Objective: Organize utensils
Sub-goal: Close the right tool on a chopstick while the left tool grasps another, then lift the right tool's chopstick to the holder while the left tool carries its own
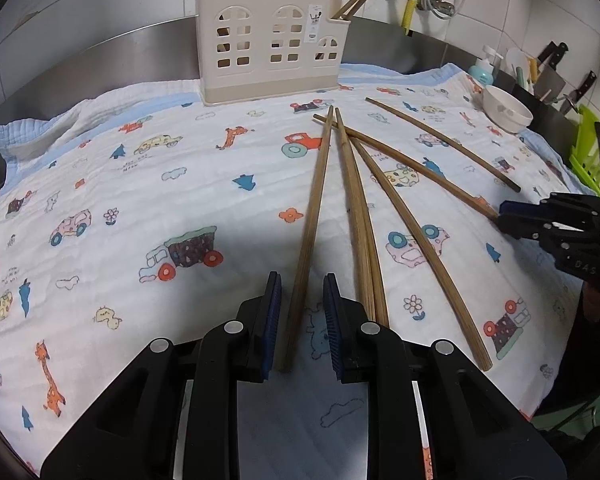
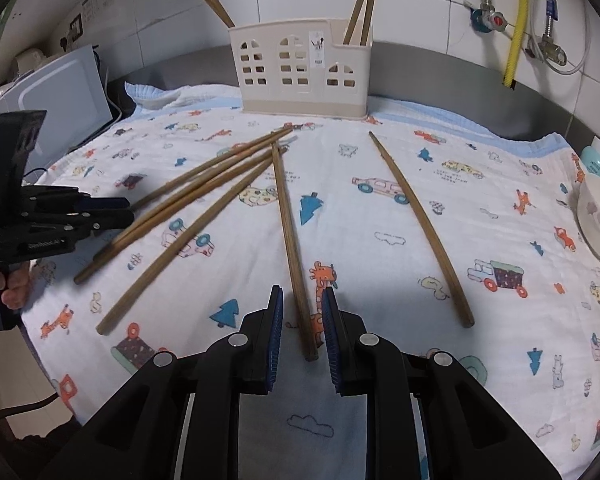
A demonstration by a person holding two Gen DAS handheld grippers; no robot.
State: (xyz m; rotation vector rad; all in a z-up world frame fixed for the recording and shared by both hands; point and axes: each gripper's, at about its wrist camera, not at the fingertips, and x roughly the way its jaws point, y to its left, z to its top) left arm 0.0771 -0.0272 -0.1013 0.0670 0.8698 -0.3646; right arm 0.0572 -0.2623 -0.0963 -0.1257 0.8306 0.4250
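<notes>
The cream utensil holder (image 2: 303,68) stands at the far edge of the cartoon-print cloth (image 2: 380,216), with chopstick pairs upright in its left (image 2: 216,2) and right (image 2: 362,4) end compartments. In front of the holder six loose chopsticks lie on the cloth. The left claw (image 1: 302,322) is open astride one chopstick (image 1: 312,216); the right claw (image 2: 302,332) is open astride another (image 2: 290,236). Only the right view shows a white appliance (image 2: 66,92) left of the holder; only the left view shows knives (image 1: 556,64) to its right.
</notes>
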